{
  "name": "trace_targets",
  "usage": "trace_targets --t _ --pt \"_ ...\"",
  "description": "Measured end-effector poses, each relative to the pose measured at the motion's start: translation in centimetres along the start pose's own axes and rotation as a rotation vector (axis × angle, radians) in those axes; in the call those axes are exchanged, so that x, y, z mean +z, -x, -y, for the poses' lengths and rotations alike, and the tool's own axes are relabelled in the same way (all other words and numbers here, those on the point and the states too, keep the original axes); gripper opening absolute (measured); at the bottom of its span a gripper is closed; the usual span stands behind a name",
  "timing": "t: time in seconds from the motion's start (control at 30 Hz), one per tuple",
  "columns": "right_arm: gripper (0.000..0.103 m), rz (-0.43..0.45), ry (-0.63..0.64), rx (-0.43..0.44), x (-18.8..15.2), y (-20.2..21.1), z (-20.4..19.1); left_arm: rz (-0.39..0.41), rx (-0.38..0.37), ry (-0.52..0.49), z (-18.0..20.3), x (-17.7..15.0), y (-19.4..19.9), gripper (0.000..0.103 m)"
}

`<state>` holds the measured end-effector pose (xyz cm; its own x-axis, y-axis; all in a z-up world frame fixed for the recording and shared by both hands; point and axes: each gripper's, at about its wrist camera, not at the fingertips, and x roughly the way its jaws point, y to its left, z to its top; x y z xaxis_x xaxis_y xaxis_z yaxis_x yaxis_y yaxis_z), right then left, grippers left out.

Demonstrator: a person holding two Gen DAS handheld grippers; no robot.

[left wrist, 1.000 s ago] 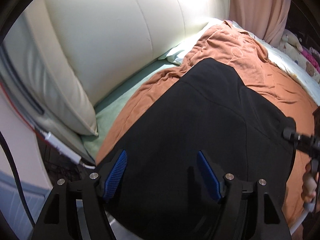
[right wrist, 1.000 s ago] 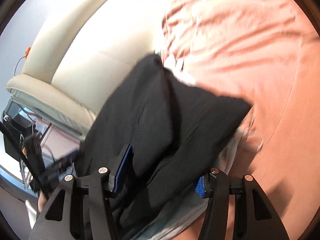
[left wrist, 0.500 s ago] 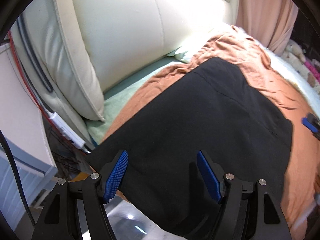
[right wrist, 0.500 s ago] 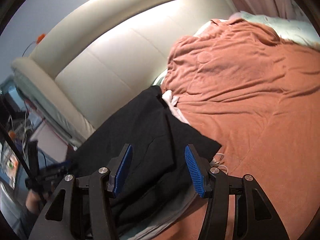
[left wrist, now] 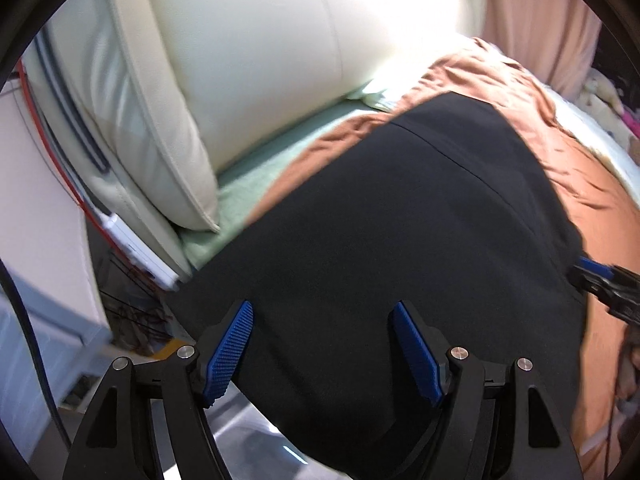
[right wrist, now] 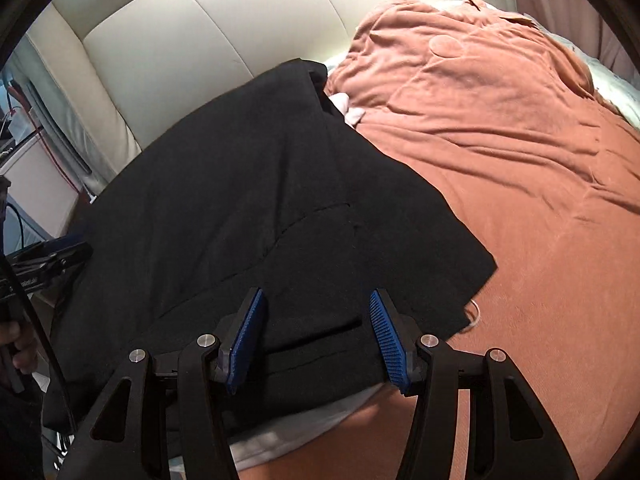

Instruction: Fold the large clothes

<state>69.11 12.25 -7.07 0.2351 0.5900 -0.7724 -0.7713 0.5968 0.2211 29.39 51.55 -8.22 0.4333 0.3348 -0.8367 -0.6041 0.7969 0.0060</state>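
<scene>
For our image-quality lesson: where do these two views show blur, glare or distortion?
Left wrist view: motion smear along the black garment edge, glare on the cream padded headboard. Right wrist view: sharper, the rust-orange bedspread bulges with fisheye curvature.

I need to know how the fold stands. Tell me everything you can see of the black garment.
The black garment is dark woven cloth, folded in flat layers with seams and a pocket slit showing. It lies on the orange bedspread, one end near the cream headboard, its near edge hanging off the bed. White cloth peeks from beneath. Neither open gripper grips it.
</scene>
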Motion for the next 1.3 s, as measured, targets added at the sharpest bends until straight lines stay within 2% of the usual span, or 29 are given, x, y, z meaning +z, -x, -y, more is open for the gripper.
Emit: trace_targets --t 0.07,0.13,0.37,0.43,0.6,0.67,0.87,1.2,1.23,1.27,1.3 --pt "0.052 -0.004 -0.009 -0.001 -0.3 0.3 0.1 -0.014 -0.043 0.004 0.7 -1.2 0.3 0.073" --pt "0.052 -0.006 -0.010 -0.002 -0.5 0.9 0.1 -0.013 -0.045 0.025 1.0 -2.3 0.9 0.073" --pt "0.052 0.012 -0.055 0.066 -1.2 3.6 0.3 0.015 -0.113 0.197 1.1 -5.9 3.6 0.075" --pt "0.052 0.024 -0.062 0.088 -1.7 4.5 0.2 0.010 -0.166 0.250 1.1 -6.9 3.7 0.076" --pt "0.052 0.041 -0.074 0.113 -3.4 6.3 0.4 -0.016 -0.216 0.310 2.8 -9.8 3.4 0.075" --pt "0.052 0.050 -0.085 0.121 -4.3 7.3 0.6 -0.028 -0.230 0.325 3.6 -10.9 3.2 0.066" --pt "0.052 0.065 -0.098 0.121 -6.7 9.9 0.9 -0.044 -0.242 0.306 5.3 -12.6 4.2 0.061" --pt "0.053 0.112 -0.064 0.042 -10.3 16.0 -1.0 0.052 -0.242 0.180 8.7 -14.4 10.6 0.061" --pt "0.057 0.124 -0.063 0.028 -10.8 16.8 -1.2 0.062 -0.246 0.167 9.1 -14.4 11.2 0.061" --pt "0.067 0.135 -0.062 0.016 -11.3 17.4 -1.5 0.073 -0.251 0.151 9.5 -14.7 11.8 0.062" --pt "0.070 0.152 -0.061 0.003 -11.8 18.2 -1.7 0.084 -0.255 0.134 9.9 -14.8 12.4 0.062"
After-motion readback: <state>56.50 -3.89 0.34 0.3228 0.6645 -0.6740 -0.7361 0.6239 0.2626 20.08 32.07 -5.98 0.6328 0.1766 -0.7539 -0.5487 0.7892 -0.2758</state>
